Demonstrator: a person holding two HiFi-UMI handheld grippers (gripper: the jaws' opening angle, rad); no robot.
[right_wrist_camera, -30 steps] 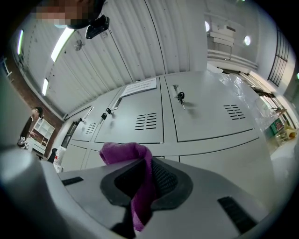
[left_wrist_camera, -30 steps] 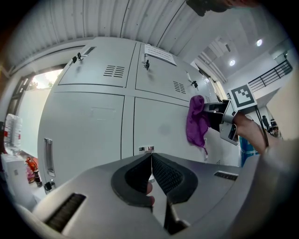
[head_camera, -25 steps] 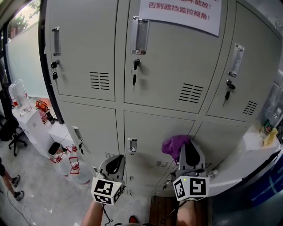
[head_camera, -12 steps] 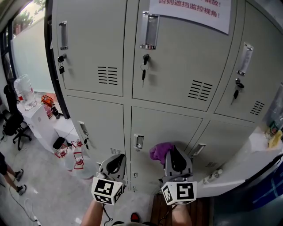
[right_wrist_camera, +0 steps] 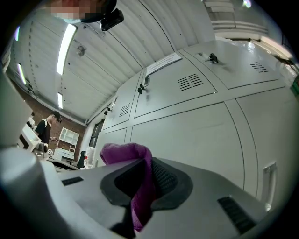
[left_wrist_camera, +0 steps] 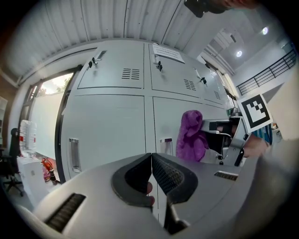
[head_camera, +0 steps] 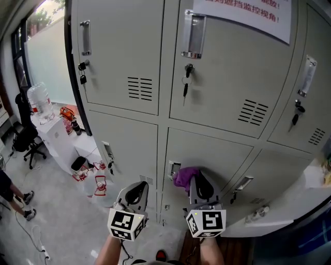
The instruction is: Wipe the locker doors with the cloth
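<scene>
Grey sheet-metal locker doors (head_camera: 212, 150) fill the front; the right gripper (head_camera: 196, 178) pinches a crumpled purple cloth (head_camera: 182, 176) (left gripper (head_camera: 138, 186) jaws together, empty).

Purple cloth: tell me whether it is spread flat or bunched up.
Bunched: the purple cloth hangs crumpled, pinched between the right gripper's jaws.

On my feed the head view cuts the notice (head_camera: 240, 13) off at the top edge and the person (head_camera: 6, 187) at the left edge, the right gripper (head_camera: 198, 178) covers part of the cloth (head_camera: 182, 176), and I cannot tell whether the cloth touches the door (head_camera: 207, 155).
</scene>
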